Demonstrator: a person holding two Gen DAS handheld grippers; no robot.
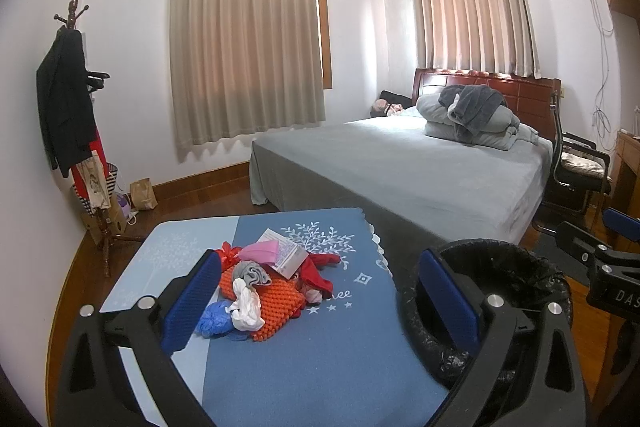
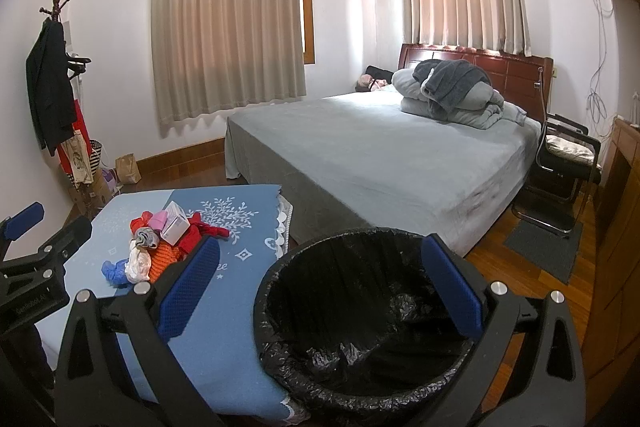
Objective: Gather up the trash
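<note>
On my blue-covered bench [image 1: 320, 347] the trash pile [image 1: 264, 291] stretches near-left to far-right, the bin [image 2: 360, 307] stands upright just right, and my left tool [image 1: 320, 303] and right tool [image 2: 320, 291] both gape apart, empty.

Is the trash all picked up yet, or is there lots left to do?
Nothing looks collected yet. The trash pile sits on the blue table, and the black-lined bin shows only its liner. In hand: nothing; the left gripper and right gripper are both open and empty. Left to do: move every piece into the bin.
</note>
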